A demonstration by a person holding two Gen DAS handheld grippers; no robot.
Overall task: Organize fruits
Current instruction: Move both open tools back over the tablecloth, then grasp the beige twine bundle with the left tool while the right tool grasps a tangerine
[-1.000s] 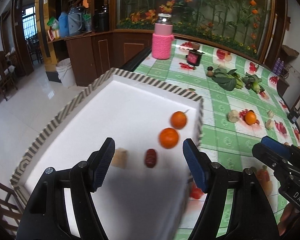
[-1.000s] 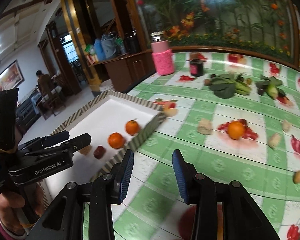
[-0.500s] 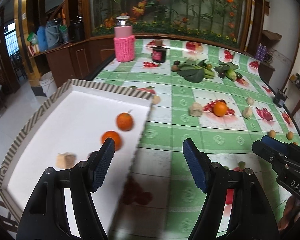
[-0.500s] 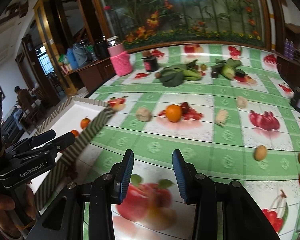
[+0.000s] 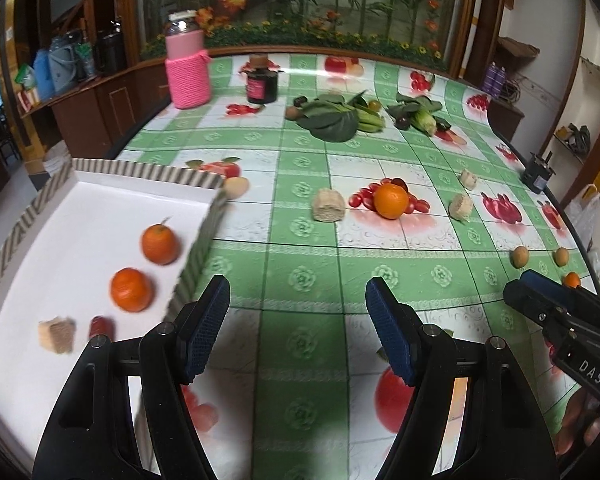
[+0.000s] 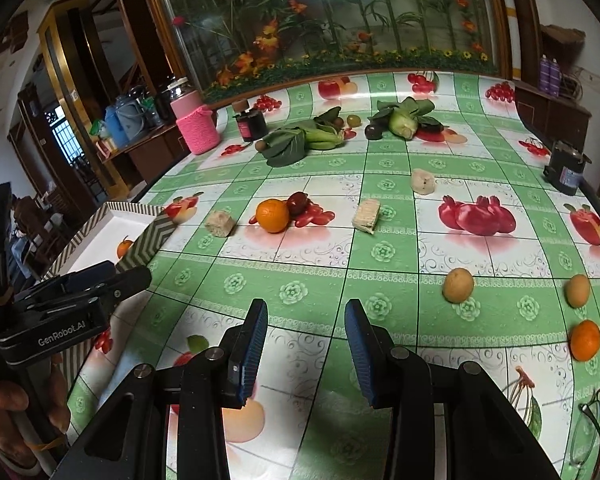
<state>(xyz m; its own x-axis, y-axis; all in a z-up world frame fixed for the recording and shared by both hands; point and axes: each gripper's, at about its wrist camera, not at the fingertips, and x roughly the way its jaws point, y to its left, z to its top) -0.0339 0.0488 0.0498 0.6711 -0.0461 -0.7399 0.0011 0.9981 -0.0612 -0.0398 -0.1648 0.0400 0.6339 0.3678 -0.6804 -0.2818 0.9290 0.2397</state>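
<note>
A white tray with a striped rim (image 5: pixel 148 169) (image 6: pixel 148 236) lies at the table's left end. In it are two oranges (image 5: pixel 160 243) (image 5: pixel 132 289), a dark red fruit (image 5: pixel 101 326) and a tan block (image 5: pixel 58 335). A loose orange (image 5: pixel 391 201) (image 6: pixel 273 215) rests mid-table on the green fruit-print cloth. My left gripper (image 5: pixel 298 322) hangs open and empty above the cloth, just right of the tray's corner. My right gripper (image 6: pixel 306 344) also stands open with nothing between its fingers; to its right lie two brown round fruits (image 6: pixel 458 285) (image 6: pixel 577 290) and a small orange (image 6: pixel 585 340).
Tan blocks (image 6: pixel 220 224) (image 6: pixel 366 216) and a pale lump (image 6: pixel 423 181) dot the middle. Leafy greens (image 6: pixel 300 138), corn (image 6: pixel 402 124), a dark jar (image 6: pixel 252 125) and a pink-sleeved bottle (image 6: pixel 196 125) stand at the back. A black device (image 6: pixel 565 168) sits at the right edge.
Both grippers have swung to the right, off the tray and out over the tablecloth. The tray has slid to the left of both views. Neither gripper's opening has changed.
</note>
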